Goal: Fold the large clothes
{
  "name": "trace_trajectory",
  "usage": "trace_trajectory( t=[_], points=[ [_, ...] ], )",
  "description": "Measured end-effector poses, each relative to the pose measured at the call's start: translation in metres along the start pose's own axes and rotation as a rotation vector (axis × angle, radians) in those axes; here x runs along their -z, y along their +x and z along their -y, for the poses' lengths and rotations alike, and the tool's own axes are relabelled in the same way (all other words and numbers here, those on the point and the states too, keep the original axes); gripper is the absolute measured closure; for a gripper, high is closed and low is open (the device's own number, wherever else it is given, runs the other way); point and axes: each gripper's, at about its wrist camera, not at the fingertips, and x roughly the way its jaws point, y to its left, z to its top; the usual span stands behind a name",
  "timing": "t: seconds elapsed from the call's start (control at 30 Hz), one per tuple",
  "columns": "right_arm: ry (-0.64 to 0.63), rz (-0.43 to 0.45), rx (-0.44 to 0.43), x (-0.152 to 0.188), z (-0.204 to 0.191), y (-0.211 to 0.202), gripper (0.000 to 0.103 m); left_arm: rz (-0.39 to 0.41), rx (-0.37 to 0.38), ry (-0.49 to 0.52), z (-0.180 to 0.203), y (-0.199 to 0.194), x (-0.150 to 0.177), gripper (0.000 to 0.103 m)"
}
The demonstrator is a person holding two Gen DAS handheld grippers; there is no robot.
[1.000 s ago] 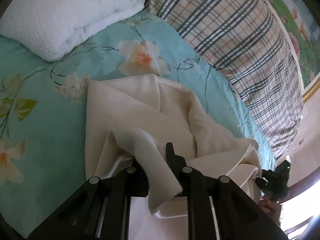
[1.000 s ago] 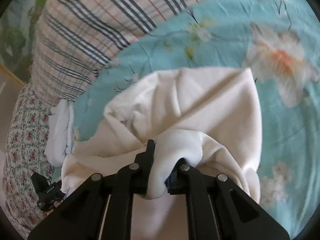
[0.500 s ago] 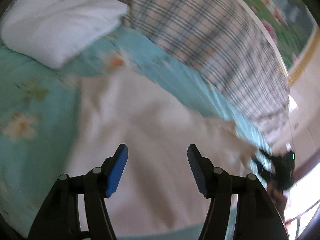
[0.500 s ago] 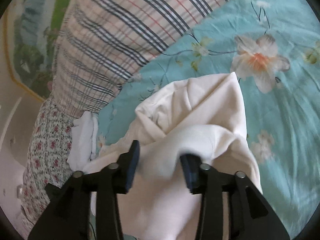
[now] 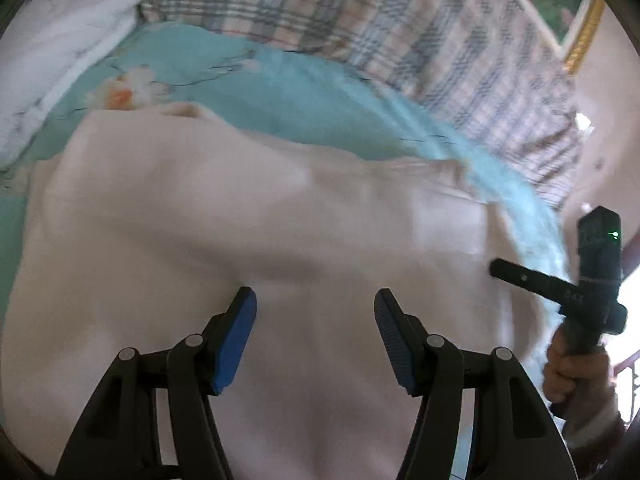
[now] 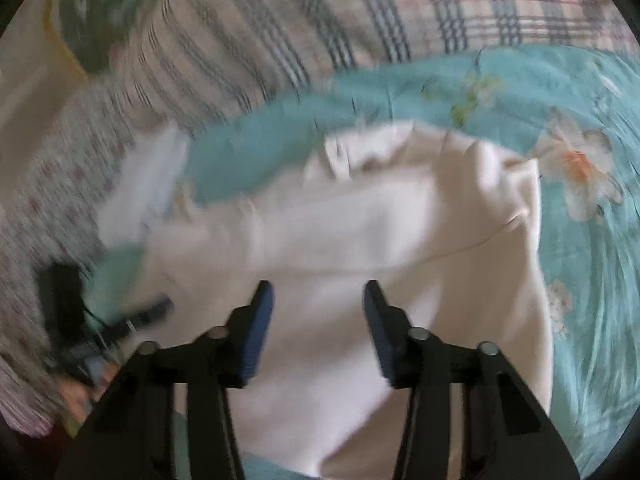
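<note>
No legible writing or brand marks in either view. Count: 1 cream garment (image 5: 248,232), 2 grippers. Garment lies spread on the teal floral bedsheet (image 5: 280,92), just in front of the plaid blanket (image 5: 360,12). Left gripper (image 5: 316,332) above garment, fingers apart, nothing between them. Right gripper (image 6: 318,328) likewise above garment, fingers apart, empty. 1 white folded quilt (image 5: 60,52) beside garment, on same sheet. Both views motion-blurred.
</note>
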Motion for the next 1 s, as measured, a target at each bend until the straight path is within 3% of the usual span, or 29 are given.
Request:
trace_trajectory(
  t=[0.13, 0.2, 0.27, 0.33, 0.4, 0.43, 0.53, 0.63, 0.77, 1.0],
  points=[
    [-0.006, -0.033, 0.076, -0.014, 0.013, 0.042, 0.063, 0.039, -0.106, -0.033, -0.035, -0.002, -0.011, 0.054],
    [0.020, 0.005, 0.082, -0.026, 0.022, 0.056, 0.065, 0.042, -0.091, -0.067, -0.051, -0.003, -0.015, 0.066],
    [0.057, 0.034, 0.125, -0.035, 0.030, 0.061, 0.065, 0.039, -0.072, -0.109, -0.067, -0.005, -0.019, 0.089],
    [0.113, 0.053, 0.117, -0.041, 0.036, 0.061, 0.065, 0.037, -0.063, -0.164, -0.081, -0.008, -0.021, 0.102],
    [0.140, 0.060, 0.113, -0.041, 0.036, 0.054, 0.065, 0.049, -0.084, -0.226, -0.093, -0.018, -0.019, 0.101],
    [0.144, 0.064, 0.108, -0.038, 0.033, 0.047, 0.065, 0.058, -0.092, -0.242, -0.095, -0.027, -0.014, 0.096],
    [0.155, 0.099, 0.044, -0.023, 0.021, 0.016, 0.063, 0.079, -0.084, -0.249, -0.091, -0.052, 0.003, 0.066],
    [0.145, 0.129, -0.004, -0.002, 0.008, -0.011, 0.063, 0.088, -0.065, -0.240, -0.077, -0.074, 0.025, 0.052],
    [0.152, 0.131, -0.049, 0.028, -0.006, -0.031, 0.063, 0.077, -0.024, -0.254, -0.062, -0.100, 0.062, 0.044],
    [0.199, 0.107, -0.100, 0.077, -0.015, -0.045, 0.063, 0.034, 0.027, -0.321, -0.052, -0.116, 0.122, 0.044]
  ],
)
